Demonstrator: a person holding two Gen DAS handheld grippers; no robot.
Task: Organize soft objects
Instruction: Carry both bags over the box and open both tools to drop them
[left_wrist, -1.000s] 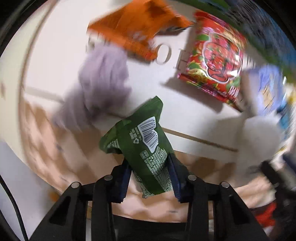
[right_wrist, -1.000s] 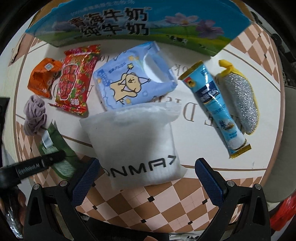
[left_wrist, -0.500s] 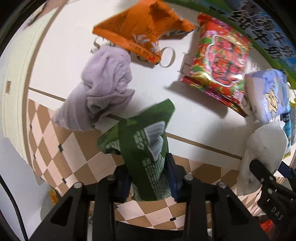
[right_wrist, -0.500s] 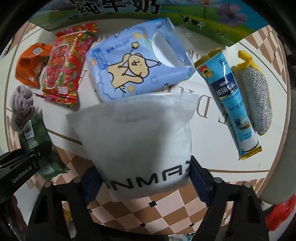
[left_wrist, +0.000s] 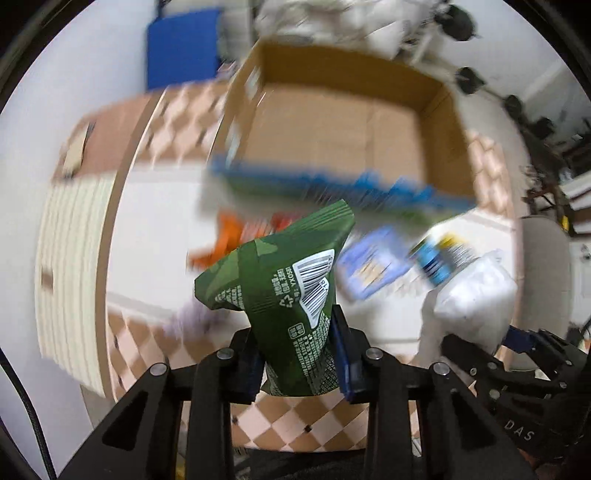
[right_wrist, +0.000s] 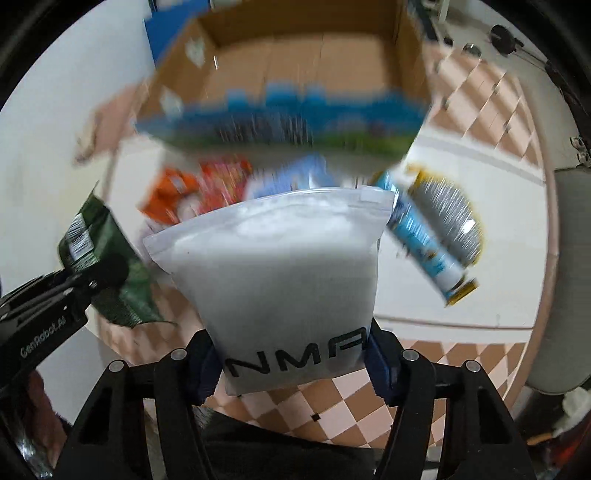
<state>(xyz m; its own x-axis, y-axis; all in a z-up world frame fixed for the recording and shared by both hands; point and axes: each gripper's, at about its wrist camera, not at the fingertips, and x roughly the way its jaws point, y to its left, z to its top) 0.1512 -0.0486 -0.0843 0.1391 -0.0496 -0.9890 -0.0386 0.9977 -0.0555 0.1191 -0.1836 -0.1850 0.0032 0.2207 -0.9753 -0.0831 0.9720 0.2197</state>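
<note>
Right claw (right_wrist: 293, 363) closed on lower end of white pouch (right_wrist: 280, 280), lettering "NMA" visible, pouch upright. Left claw (right_wrist: 79, 286) at left edge grips green packet (right_wrist: 98, 240). Open cardboard box (right_wrist: 295, 55) beyond. Blurred packets and blue tube (right_wrist: 417, 236) lie on worktop (right_wrist: 480, 288).

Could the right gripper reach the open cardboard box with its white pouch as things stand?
Probably yes. The right gripper holds the white pouch lifted, and the cardboard box lies open ahead; only its printed near wall must be cleared.
</note>
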